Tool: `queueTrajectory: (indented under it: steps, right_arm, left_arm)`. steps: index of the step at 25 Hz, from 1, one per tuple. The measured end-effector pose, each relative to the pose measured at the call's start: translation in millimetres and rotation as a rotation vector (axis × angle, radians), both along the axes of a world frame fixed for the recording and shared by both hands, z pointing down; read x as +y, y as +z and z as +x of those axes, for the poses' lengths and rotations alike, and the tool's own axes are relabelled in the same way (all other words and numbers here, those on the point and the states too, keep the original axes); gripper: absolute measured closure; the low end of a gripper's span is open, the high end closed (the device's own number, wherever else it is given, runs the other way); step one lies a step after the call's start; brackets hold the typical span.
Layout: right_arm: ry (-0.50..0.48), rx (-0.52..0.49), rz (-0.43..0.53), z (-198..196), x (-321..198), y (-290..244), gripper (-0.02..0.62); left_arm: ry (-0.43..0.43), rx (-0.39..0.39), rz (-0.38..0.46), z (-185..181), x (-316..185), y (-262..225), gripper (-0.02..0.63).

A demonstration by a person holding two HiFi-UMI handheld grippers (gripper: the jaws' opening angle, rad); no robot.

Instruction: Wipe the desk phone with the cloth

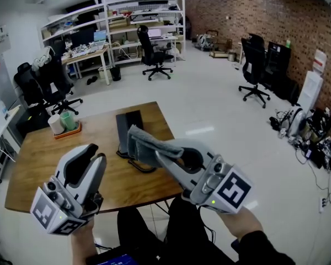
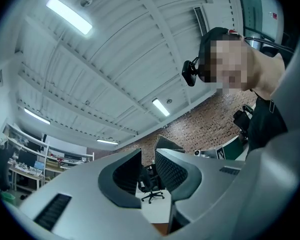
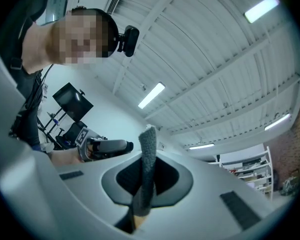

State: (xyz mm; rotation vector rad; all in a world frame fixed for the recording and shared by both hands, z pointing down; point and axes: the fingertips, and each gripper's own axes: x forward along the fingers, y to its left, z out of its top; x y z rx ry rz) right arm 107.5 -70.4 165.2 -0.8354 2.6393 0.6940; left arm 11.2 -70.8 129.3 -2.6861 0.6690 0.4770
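At the far left corner of the wooden worktop (image 1: 41, 167) sits a small tray of cups (image 1: 63, 127), well apart from anything you need.

Your left claw (image 1: 96, 152) hangs over the near left part of the worktop. Its own view shows the jaws a narrow gap apart with nothing between them (image 2: 148, 156), only an office chair far across the room. It is idle and off to the phone's left.

The desk phone (image 1: 128, 127), a dark slab, lies near the middle of the worktop. Its long axis runs from the near edge toward the far edge, almost in line with your gaze.

The grey cloth (image 1: 154, 141) is clamped in your right claw (image 1: 139, 143). In the right gripper view it stands up as a folded strip pinched tight between the two jaws (image 3: 148, 154). From the head view the cloth's free end overlaps the phone's near right side, so the right claw is clearly the nearer one. I cannot tell whether the cloth touches the phone. Both gripper cameras look up at the ceiling, which suggests the claws are pitched upward and the cloth is held above it.

The phone lies ahead of and slightly left of your right claw. My judgement is that you need to tip that claw down until the cloth meets the top face, then stroke along the long axis, away from you.
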Motion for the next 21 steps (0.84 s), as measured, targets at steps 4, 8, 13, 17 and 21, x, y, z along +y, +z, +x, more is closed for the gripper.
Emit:
queueTrajectory:
  steps: [4,8,13,17,21]
  right_arm:
    - [0.008,0.018,0.011,1.0,3.6,1.0,0.572]
    - [0.009,0.024,0.008,1.5,4.1,1.9,0.572]
    - [0.008,0.032,0.007,-1.4,1.0,5.4,0.572]
    - [0.007,0.032,-0.002,-0.9,-3.5,6.5,0.572]
    - [0.011,0.029,-0.008,-1.3,-9.2,9.2,0.572]
  left_arm:
    - [0.022,-0.009,0.032,19.4,10.1,-17.2,0.517]
    - [0.012,-0.025,0.000,16.1,3.5,3.7,0.517]
    - [0.024,-0.025,-0.009,18.5,-1.9,8.6,0.517]
    - [0.039,-0.023,-0.006,26.9,-1.8,2.5,0.517]
    - [0.035,-0.053,-0.008,35.2,-3.3,-3.1,0.517]
